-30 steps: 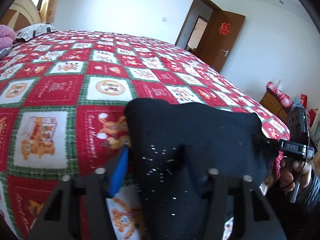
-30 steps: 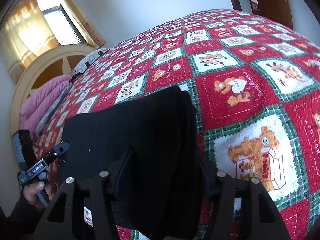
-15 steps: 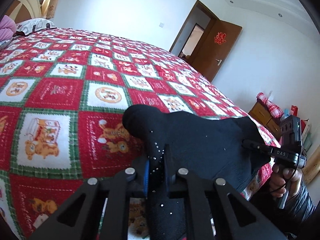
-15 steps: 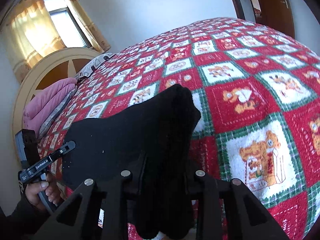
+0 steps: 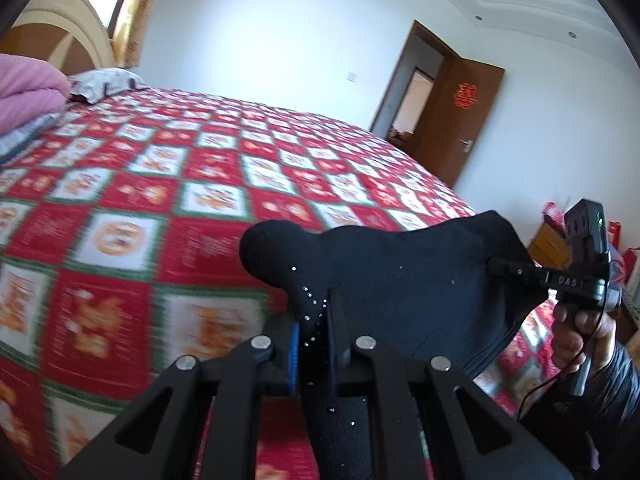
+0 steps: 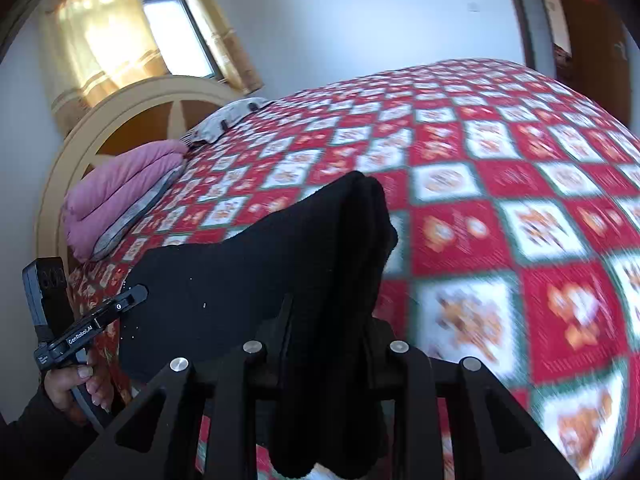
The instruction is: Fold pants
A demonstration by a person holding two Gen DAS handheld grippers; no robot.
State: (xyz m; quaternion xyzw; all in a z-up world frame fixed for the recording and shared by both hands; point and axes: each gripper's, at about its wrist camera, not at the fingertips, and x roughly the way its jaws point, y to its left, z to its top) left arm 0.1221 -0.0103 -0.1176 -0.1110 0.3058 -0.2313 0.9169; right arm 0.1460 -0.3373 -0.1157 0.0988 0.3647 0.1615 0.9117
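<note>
pants [image 5: 404,280] held up between two hand-held grippers, above a red patchwork bedspread [image 5: 160,184].

left gripper [image 5: 314,316] is pinched tight on one end of the black fabric, its fingers pressed together with a fold of cloth between them; right gripper [image 6: 326,320] is clamped the same way on the other end, thick bunched layers rising above its fingers. the fabric spans between them, hanging clear of the bed. a pink folded quilt [image 6: 120,196] lies by the headboard [image 6: 132,116], and a brown door [image 5: 452,116] stands open in the far wall.
</note>
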